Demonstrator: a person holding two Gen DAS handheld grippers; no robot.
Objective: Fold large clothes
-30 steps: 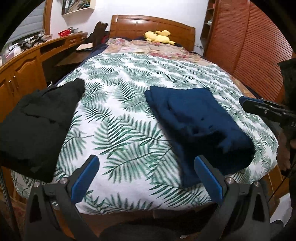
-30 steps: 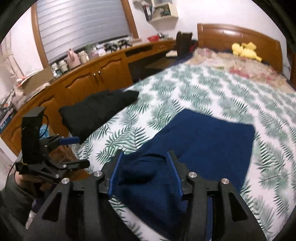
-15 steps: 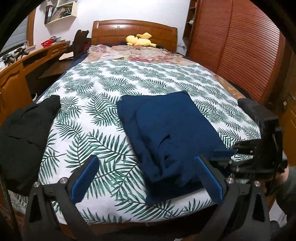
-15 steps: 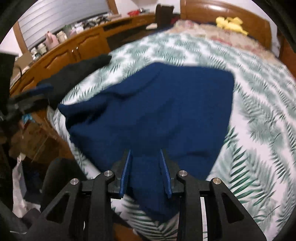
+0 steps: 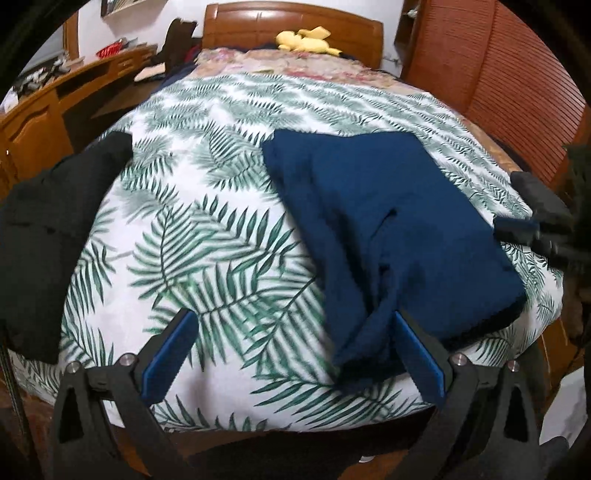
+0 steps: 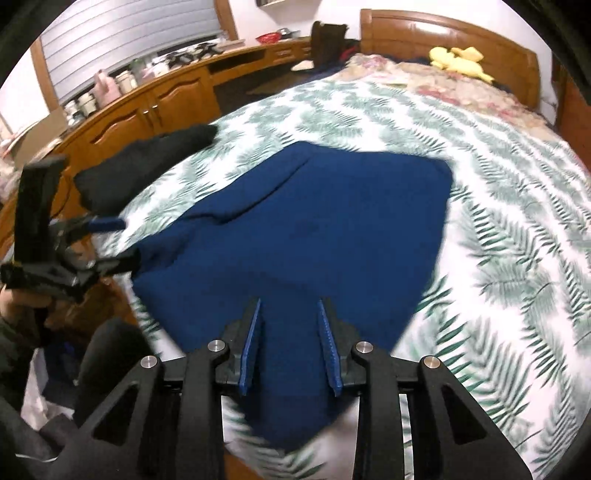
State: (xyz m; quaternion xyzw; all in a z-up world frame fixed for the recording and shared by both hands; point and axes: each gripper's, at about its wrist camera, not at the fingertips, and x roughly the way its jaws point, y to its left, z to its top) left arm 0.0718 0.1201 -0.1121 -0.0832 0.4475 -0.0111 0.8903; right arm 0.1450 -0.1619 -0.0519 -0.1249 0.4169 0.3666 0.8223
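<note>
— Right gripper (image 6: 290,345): blue-padded, pinching near corner of navy garment (image 6: 314,236); fabric bunched between pads, hanging over bed edge.
— Left gripper (image 5: 291,350)?
— Spread wide, holding nothing. Right finger (image 5: 421,354) just beside garment's near left corner, contact unclear; left finger (image 5: 168,354) over leaf-print bedspread (image 5: 207,229).
— Location of navy garment (image 5: 391,229)?
— Folded flat, roughly rectangular, on near right part of bedspread (image 6: 517,221), reaching foot edge. Crease running down middle; loose fold at near left.
— Other stock on bed?
— Black garment (image 5: 48,236), heaped at left edge, well apart from navy one. Yellow plush toy (image 5: 306,40) against wooden headboard (image 5: 291,20), on floral bedding.
— Surroundings?
— Wooden cabinets (image 6: 147,107) along left side, bottles and clutter on top; slatted wooden wardrobe doors (image 5: 495,74) on right. Hand (image 6: 22,291) gripping left gripper's handle, seen from right wrist view.
</note>
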